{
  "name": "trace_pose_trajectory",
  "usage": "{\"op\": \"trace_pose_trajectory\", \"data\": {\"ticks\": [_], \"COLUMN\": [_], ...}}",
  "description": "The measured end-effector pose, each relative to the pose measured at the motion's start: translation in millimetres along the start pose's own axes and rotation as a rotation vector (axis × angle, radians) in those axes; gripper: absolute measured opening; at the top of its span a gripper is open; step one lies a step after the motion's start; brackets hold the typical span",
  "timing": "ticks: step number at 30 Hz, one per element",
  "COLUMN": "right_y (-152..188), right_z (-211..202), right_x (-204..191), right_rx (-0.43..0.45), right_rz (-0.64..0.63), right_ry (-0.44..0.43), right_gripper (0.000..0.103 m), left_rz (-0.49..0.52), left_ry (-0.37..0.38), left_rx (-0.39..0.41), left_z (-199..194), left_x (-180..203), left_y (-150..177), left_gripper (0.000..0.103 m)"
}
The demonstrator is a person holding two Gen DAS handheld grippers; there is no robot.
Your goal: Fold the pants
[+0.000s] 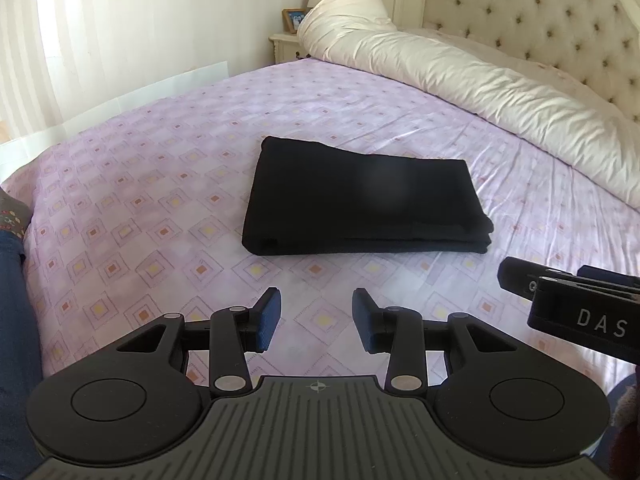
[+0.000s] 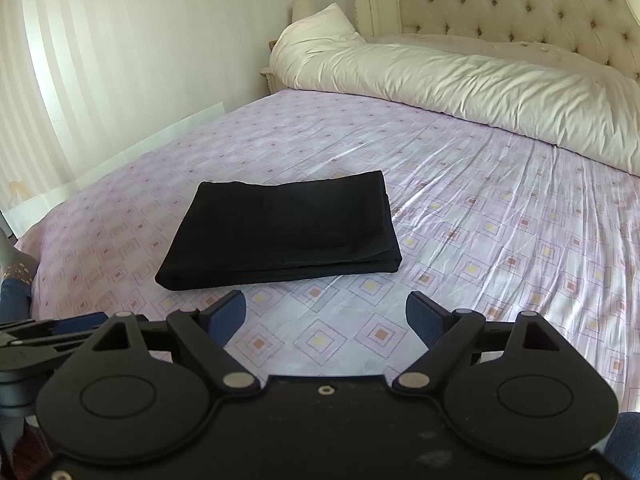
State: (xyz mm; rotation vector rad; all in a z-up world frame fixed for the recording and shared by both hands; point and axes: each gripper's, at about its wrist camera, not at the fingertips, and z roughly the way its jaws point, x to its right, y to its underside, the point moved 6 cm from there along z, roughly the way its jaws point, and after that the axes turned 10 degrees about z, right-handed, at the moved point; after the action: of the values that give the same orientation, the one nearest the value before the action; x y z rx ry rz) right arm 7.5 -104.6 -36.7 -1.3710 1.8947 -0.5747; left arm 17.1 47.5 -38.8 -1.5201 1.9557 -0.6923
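Note:
The black pants (image 1: pixel 366 200) lie folded into a flat rectangular stack on the lilac patterned bed sheet (image 1: pixel 140 208). They also show in the right wrist view (image 2: pixel 284 232). My left gripper (image 1: pixel 316 320) is open and empty, hovering over the sheet just in front of the stack. My right gripper (image 2: pixel 326 318) is open wide and empty, also in front of the stack and apart from it. The right gripper's body (image 1: pixel 576 300) shows at the right edge of the left wrist view.
A rolled white duvet (image 1: pixel 480 76) lies across the head of the bed below a tufted headboard (image 1: pixel 540 12). A nightstand (image 1: pixel 286 46) with a lamp and photo frame stands at the far corner. A striped wall (image 2: pixel 120 60) runs along the left. A person's leg in jeans (image 1: pixel 12 320) is at the left.

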Motion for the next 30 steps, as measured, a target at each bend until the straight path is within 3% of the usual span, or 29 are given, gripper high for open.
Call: {"op": "trace_pose_trajectory", "data": {"ticks": [30], "right_y": [0.8], "right_z": [-1.5], "right_x": [1.9], "right_rx": [0.017], "right_rz": [0.017], "right_ry": [0.002], "right_gripper": [0.092], "left_rz": [0.041], "left_ry": [0.057], "left_rx": [0.008], "left_z": [1.0], "left_x": [13.6], "left_y": [1.6], "left_gripper": [0.038]}}
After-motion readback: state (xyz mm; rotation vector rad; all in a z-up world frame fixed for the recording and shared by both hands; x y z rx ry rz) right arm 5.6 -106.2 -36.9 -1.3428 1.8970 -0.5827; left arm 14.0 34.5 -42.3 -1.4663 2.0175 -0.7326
